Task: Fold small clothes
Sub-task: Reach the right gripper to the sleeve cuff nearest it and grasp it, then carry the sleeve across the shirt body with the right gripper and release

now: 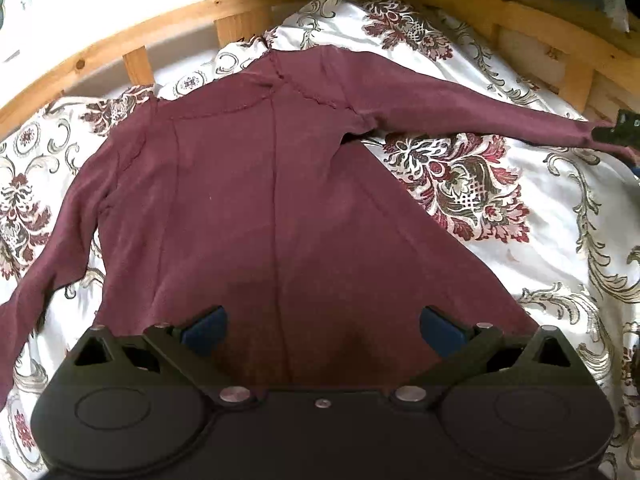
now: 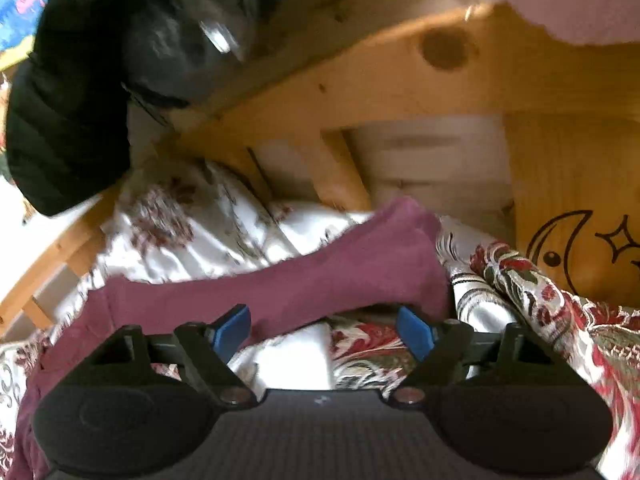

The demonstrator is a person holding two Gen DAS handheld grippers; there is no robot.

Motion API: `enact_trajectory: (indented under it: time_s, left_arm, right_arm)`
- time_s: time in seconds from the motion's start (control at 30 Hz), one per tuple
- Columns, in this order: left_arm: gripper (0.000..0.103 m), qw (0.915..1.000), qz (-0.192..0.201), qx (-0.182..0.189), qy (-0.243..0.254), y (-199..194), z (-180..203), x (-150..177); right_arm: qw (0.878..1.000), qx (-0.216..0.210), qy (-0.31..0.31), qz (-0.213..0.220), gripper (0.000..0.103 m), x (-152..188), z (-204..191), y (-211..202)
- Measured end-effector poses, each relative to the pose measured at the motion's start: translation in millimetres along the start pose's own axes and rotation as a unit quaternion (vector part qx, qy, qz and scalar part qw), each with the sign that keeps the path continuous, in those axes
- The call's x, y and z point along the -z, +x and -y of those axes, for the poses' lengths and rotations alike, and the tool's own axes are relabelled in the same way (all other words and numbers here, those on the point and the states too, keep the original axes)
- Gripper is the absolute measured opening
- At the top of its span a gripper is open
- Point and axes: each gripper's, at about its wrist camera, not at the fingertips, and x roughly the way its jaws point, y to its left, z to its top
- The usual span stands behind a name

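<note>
Right gripper (image 2: pixel 323 330) gapes beside the maroon sleeve (image 2: pixel 304 280).

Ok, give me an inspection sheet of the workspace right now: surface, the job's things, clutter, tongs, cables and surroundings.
Surface: bedspread, white with a red floral pattern, rumpled.
Job's things: maroon long-sleeved top lying spread out, both sleeves extended, not yet folded; sleeve end lies in front of the right tongs.
Clutter: dark jacket draped over the bed rail.
Tongs: left tongs open over the top's hem, nothing between the pads; right tongs open at the sleeve end, not gripping it.
Cables: nothing seen.
Surroundings: wooden bed frame with slats; wooden panel bearing a moon and star drawing.
</note>
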Motion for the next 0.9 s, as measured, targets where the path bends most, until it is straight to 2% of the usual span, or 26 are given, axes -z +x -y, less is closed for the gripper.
enact_trajectory:
  time_s: [0.1, 0.2, 0.27, 0.33, 0.37, 0.4, 0.43, 0.47, 0.53, 0.63, 0.7, 0.8, 0.9]
  left_arm:
    - [0.102, 1.0, -0.006, 0.0, -0.006, -3.0, -4.0, 3.6]
    - [0.102, 1.0, -0.004, -0.001, -0.008, -10.5, -9.6, 9.0]
    - [0.102, 1.0, 0.004, -0.002, -0.009, -18.0, -14.3, 12.5]
    - [0.102, 0.9998, 0.014, -0.006, -0.013, -26.1, -20.8, 16.0]
    - [0.102, 0.9997, 0.019, -0.008, -0.017, -29.9, -25.0, 17.7]
    - [0.102, 0.9995, 0.022, -0.009, -0.022, -33.3, -29.4, 19.3]
    - [0.102, 0.9992, 0.026, -0.01, -0.031, -36.7, -34.8, 21.0]
    - [0.102, 0.9987, 0.029, -0.01, -0.04, -39.8, -40.4, 22.5]
    - [0.102, 0.9977, 0.035, -0.008, -0.058, -44.6, -51.7, 25.1]
    - [0.102, 0.9958, 0.04, -0.006, -0.083, -48.0, -67.7, 28.4]
    - [0.102, 0.9943, 0.042, -0.007, -0.098, -47.7, -77.4, 30.3]
    - [0.102, 0.9923, 0.042, -0.007, -0.117, -46.5, -90.4, 32.4]
    - [0.102, 0.9901, 0.047, -0.018, -0.131, -47.4, -101.3, 33.9]
  right_arm:
    - [0.999, -0.014, 0.031, 0.006, 0.083, -2.3, 8.4, 3.2]
    - [0.997, -0.018, 0.064, 0.027, 0.076, -2.8, 16.7, 1.6]
    - [0.996, -0.013, 0.08, 0.038, 0.067, -2.0, 20.4, 2.4]
    - [0.995, -0.002, 0.086, 0.053, 0.051, 0.5, 21.7, 3.5]
    - [0.994, 0.003, 0.088, 0.06, 0.046, 1.6, 22.1, 3.4]
    - [0.994, 0.008, 0.089, 0.069, 0.036, 2.6, 21.8, 4.3]
    - [0.993, 0.011, 0.087, 0.076, 0.021, 2.9, 20.9, 5.2]
    - [0.993, 0.012, 0.081, 0.082, 0.015, 2.8, 19.4, 5.9]
    - [0.993, 0.013, 0.057, 0.098, 0.007, 2.9, 12.1, 3.6]
    - [0.991, 0.018, -0.02, 0.134, 0.007, 3.9, -16.6, -8.5]
    - [0.983, 0.012, -0.091, 0.161, 0.007, 6.6, -44.1, -15.6]
    - [0.964, -0.014, -0.185, 0.19, 0.007, 13.7, -89.6, -22.7]
    - [0.937, -0.051, -0.269, 0.217, 0.006, 25.4, -139.2, -31.8]
